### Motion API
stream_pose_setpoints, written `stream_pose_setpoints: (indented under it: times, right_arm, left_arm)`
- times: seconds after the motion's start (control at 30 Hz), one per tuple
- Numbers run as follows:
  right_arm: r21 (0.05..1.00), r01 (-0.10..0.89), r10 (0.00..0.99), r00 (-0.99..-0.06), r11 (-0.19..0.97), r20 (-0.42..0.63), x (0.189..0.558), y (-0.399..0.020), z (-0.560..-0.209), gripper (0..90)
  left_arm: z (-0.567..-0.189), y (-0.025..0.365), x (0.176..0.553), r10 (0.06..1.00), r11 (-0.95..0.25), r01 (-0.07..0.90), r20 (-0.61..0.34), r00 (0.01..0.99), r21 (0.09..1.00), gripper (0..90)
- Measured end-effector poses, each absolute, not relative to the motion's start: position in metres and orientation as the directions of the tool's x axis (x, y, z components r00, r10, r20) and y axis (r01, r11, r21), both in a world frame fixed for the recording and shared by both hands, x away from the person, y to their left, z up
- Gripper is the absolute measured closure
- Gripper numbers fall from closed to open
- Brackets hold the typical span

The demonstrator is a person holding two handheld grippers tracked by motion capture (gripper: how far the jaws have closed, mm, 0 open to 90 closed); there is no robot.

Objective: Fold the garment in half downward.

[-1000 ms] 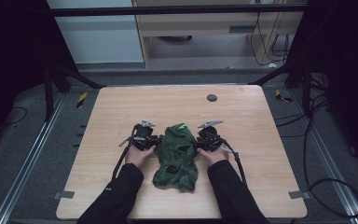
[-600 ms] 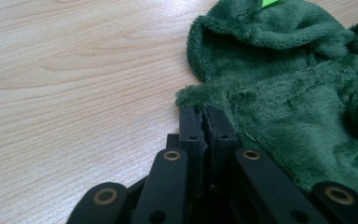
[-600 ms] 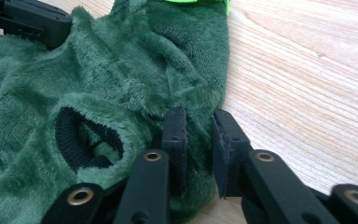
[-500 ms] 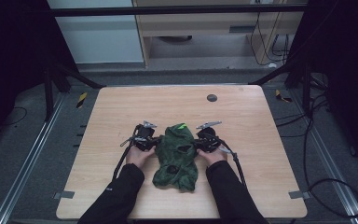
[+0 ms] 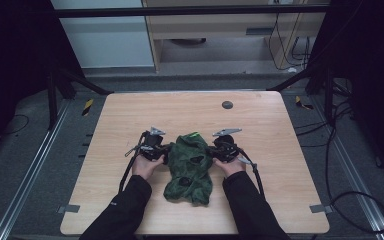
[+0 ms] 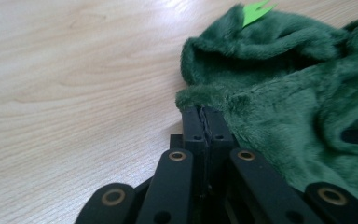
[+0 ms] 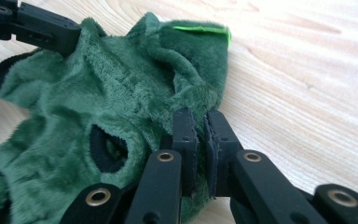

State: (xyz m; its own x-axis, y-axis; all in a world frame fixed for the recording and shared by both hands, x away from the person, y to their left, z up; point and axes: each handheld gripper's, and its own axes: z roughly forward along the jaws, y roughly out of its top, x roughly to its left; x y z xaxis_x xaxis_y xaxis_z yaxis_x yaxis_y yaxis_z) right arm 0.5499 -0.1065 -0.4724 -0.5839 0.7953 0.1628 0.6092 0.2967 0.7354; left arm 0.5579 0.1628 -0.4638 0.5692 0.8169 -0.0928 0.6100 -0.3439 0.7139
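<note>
Plush garment (image 5: 189, 167) on table (image 5: 280, 150), between grippers

Light wood table (image 5: 280, 150), rounded corners, sits on a dark grey floor (image 5: 40, 165). Small dark round disc (image 5: 227, 105) near the table's far edge, right of centre. Grey tape tabs (image 5: 68, 208) at both near corners. Metal rails (image 5: 25, 185) run along the floor on either side. Yellow-black striped markers (image 5: 87, 106) on the floor off the far corners. Pale cabinet (image 5: 115, 35) and wood shelf unit (image 5: 220, 25) behind, cables (image 5: 300, 47) hanging at right. Black frame legs (image 5: 75, 80) flank the table.
</note>
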Motion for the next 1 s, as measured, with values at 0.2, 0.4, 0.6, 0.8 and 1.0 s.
stream_pose_setpoints:
  times: [0.2, 0.4, 0.6, 0.8, 1.0]
  right_arm:
    - [0.773, 0.564, 0.771, -0.617, 0.291, 0.160, 0.539, -0.110, -0.457, 84.0]
    - [0.788, 0.534, 0.756, -0.639, 0.305, 0.141, 0.530, -0.108, -0.449, 84.1]
    - [0.803, 0.508, 0.743, -0.657, 0.312, 0.127, 0.523, -0.107, -0.444, 84.0]
    - [0.810, 0.502, 0.738, -0.662, 0.304, 0.134, 0.515, -0.107, -0.441, 84.1]
    - [0.811, 0.493, 0.732, -0.670, 0.317, 0.122, 0.510, -0.107, -0.435, 84.3]
  left_arm:
    - [-0.450, 0.169, 0.545, 0.804, -0.337, 0.578, -0.093, 0.588, 0.743, 89.4]
    - [-0.439, 0.173, 0.528, 0.786, -0.337, 0.547, -0.091, 0.611, 0.766, 89.4]
    - [-0.431, 0.174, 0.514, 0.771, -0.345, 0.524, -0.083, 0.631, 0.779, 89.5]
    - [-0.429, 0.174, 0.507, 0.777, -0.342, 0.540, -0.091, 0.623, 0.769, 89.5]
    - [-0.425, 0.178, 0.501, 0.772, -0.328, 0.536, -0.106, 0.626, 0.778, 89.5]
